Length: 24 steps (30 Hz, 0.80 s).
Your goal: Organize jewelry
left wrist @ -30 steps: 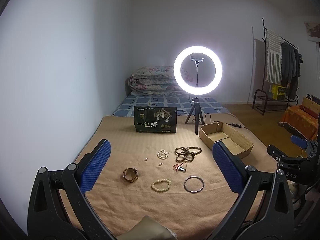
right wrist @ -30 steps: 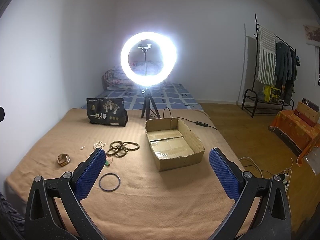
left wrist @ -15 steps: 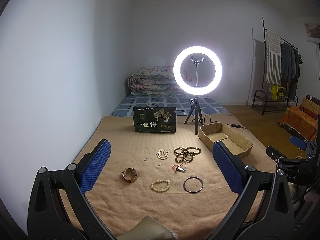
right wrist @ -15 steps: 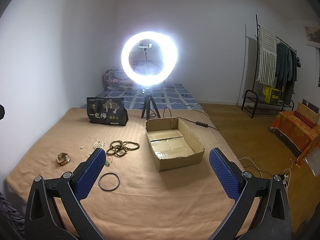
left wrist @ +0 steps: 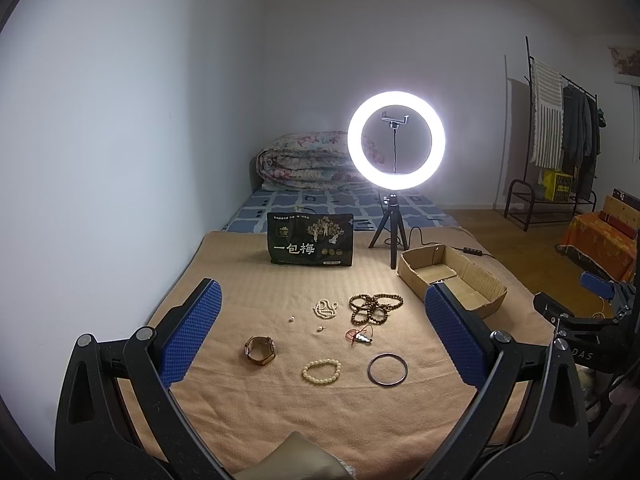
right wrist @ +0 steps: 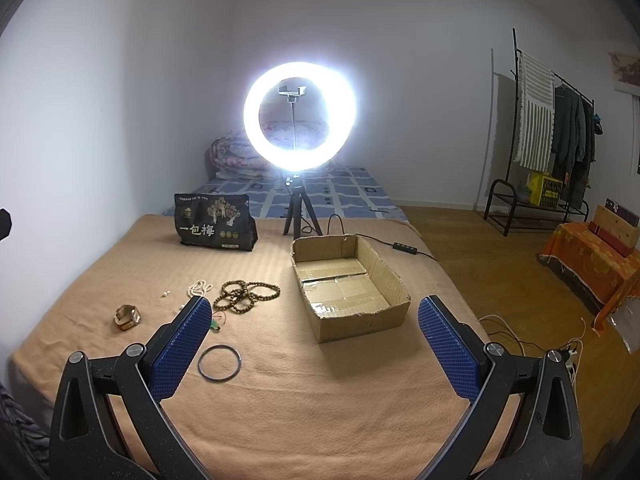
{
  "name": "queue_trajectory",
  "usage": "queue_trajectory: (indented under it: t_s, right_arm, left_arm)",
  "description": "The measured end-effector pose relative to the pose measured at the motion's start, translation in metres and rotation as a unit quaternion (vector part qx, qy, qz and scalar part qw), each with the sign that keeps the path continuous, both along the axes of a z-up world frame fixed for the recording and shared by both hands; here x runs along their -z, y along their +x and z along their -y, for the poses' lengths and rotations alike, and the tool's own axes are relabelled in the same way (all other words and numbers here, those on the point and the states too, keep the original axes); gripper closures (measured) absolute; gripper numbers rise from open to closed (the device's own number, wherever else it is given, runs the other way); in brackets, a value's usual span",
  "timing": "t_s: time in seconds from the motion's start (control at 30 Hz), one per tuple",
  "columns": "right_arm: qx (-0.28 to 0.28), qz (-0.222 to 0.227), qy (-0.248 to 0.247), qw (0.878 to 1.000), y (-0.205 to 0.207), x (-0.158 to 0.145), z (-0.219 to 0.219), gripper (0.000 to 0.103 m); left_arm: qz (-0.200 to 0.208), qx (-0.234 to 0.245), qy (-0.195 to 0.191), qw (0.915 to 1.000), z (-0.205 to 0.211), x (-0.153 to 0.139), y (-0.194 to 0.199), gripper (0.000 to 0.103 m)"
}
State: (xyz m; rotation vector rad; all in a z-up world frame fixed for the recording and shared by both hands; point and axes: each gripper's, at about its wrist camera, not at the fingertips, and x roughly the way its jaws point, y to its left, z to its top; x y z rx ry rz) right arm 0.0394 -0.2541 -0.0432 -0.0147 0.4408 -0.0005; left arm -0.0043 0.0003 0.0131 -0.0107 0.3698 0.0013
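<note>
Landmark: the open brown cardboard box point(right wrist: 350, 284), resting on the tan blanket point(right wrist: 280, 400).

Left of the box, nearest it, lies the cluster of dark wooden bead bracelets point(left wrist: 375, 307). Further left lie the small white bead strand point(left wrist: 325, 308) and 2 loose pale beads point(left wrist: 291, 319), then the brown leather-strap wristwatch point(left wrist: 260, 350).

Left of the box and nearer the camera lie the thin dark metal bangle point(right wrist: 219, 362) and the cream bead bracelet point(left wrist: 321, 371), the bangle closer to the box.

Behind the box stands the lit ring light on its black tripod point(right wrist: 300, 216). Behind and left of the box stands the black printed pouch point(right wrist: 215, 222).
</note>
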Motion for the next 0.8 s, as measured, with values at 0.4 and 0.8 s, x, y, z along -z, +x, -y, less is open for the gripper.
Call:
queue_trajectory:
  t_s: [0.4,0.8]
  right_arm:
    - [-0.003,-0.003,0.000,1.000,0.002,0.003,-0.003,0.000]
    - [-0.005,-0.023,-0.002,1.000,0.013,0.011,-0.005,0.000]
  left_arm:
    - [-0.006,-0.002,0.003,1.0000,-0.004,0.008,0.009,0.000]
    - [-0.020,-0.011,0.009,0.9997,-0.010,0.015,0.023,0.000]
